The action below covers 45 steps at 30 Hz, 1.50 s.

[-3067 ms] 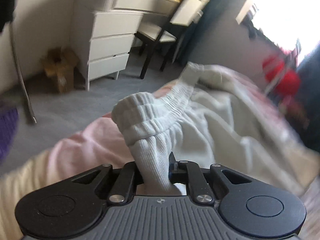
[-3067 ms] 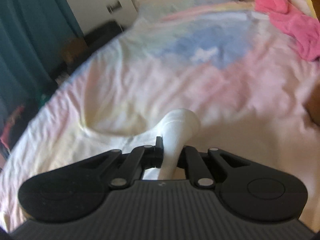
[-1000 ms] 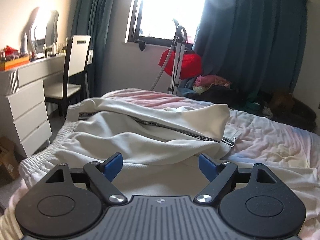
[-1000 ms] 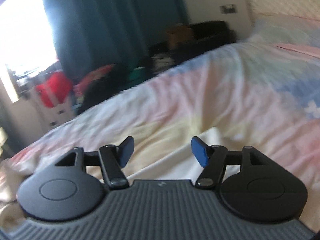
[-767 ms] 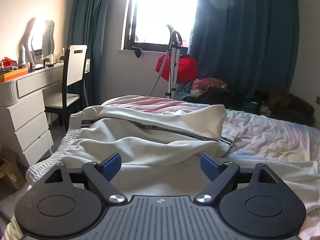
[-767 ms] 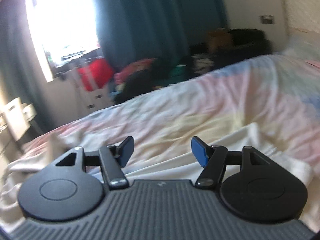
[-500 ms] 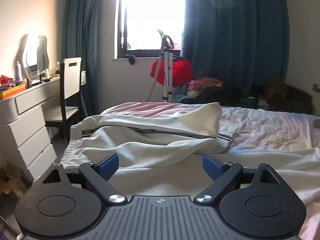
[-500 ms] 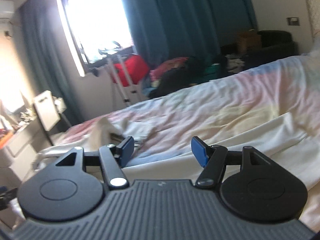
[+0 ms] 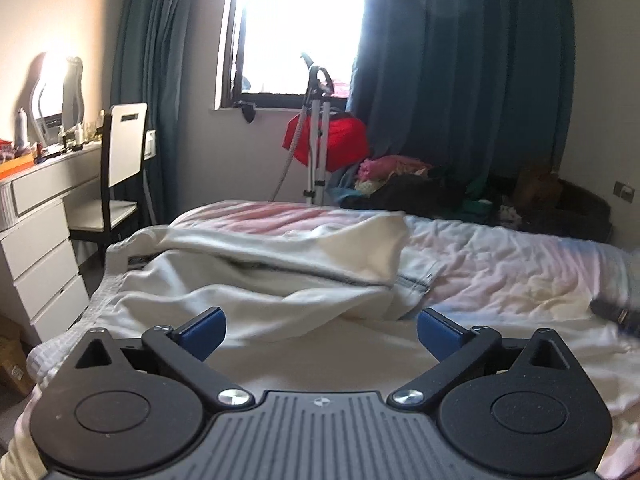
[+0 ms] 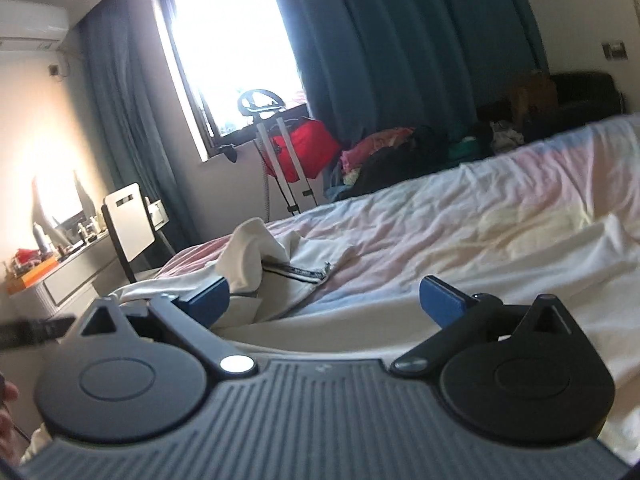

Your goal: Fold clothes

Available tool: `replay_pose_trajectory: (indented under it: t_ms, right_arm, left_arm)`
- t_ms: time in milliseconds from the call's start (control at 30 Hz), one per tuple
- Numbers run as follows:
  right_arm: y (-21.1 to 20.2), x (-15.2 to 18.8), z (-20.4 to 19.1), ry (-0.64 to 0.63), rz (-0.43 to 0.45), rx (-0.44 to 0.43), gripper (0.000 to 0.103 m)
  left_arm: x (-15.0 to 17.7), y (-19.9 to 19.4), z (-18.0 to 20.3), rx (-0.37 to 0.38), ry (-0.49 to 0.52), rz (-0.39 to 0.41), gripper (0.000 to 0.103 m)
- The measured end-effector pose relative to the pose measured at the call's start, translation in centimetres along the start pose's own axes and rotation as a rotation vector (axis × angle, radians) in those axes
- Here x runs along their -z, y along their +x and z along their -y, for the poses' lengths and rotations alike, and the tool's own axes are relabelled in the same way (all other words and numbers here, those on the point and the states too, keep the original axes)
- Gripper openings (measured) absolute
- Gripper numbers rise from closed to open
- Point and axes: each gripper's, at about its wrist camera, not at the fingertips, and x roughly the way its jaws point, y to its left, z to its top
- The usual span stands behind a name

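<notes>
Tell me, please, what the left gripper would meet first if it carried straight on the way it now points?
Most likely the cream zip-up garment lying rumpled on the bed. The left gripper, its jaws opening with nothing between them, points slightly downward at that fabric, though depth is hard to judge.

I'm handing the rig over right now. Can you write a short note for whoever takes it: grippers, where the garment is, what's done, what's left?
Left gripper: jaws opening, nothing between them.
Right gripper: jaws opening, nothing between them.
White zip-up garment: lies rumpled on the bed, one panel flopped over, zipper showing.
Done: garment is on the bed, unheld.
Left: smooth it flat, then make the folds; it is not yet folded.
</notes>
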Motion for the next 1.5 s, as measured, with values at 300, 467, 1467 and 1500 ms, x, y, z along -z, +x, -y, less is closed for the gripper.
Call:
replay_pose_trajectory:
  t_ms: [300,467,1467,1500]
  right_arm:
    - [4.2,1.8,1.6,0.171,-0.163,-0.08,0.097]
    - [10.3,1.9,0.1,0.221,-0.287,-0.111,0.076]
    - [26.4,-11.3,3.0,0.113,-0.026,0.255,0.009]
    - [26.0,-12.8,4.0,0.093,-0.012,0.285,0.008]
  left_arm:
    - [-1.9,1.6,2.2,0.013,-0.056,0.066,0.103]
    - [0.0,3.6,0.3,-0.005,-0.082,0.038,0.103]
    - [4.1,11.1,-3.9,-0.043,-0.147,-0.1,0.103]
    - [4.1,11.3,-3.7,-0.045,-0.144,-0.101,0.103]
